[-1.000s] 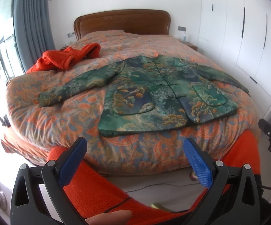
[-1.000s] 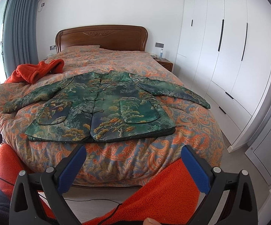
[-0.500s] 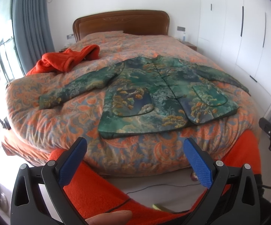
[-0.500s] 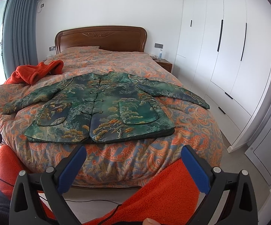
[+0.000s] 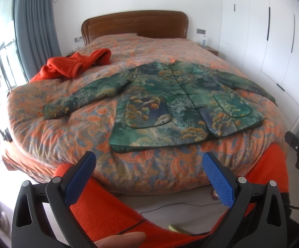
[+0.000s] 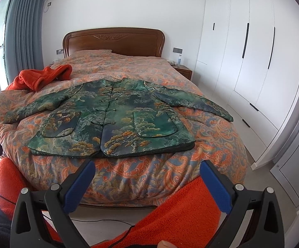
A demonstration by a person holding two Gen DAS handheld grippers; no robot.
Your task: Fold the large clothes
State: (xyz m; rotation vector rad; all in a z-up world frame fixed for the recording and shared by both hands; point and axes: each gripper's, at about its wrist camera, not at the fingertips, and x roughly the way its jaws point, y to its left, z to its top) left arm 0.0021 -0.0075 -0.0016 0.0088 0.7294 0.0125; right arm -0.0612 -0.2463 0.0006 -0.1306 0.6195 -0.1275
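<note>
While both of my claws hang short of the bed (image 6: 170, 171), the green jacket (image 6: 116, 117) lies flat on its near half, sleeves out. Left claw (image 5: 149, 165) and right claw (image 6: 147, 171) are spread wide, empty.

An orange-and-blue paisley quilt (image 6: 170, 177) covered the bed, which had a carved wooden headboard (image 6: 113, 39). A crumpled orange garment (image 6: 40, 77) lay near the quilt's left edge (well apart from the headboard). White wardrobe doors (image 6: 250, 62) lined the right wall, grey curtains (image 5: 35, 26) hung left, and a nightstand (image 6: 183, 70) held a small bottle (image 6: 179, 59).
</note>
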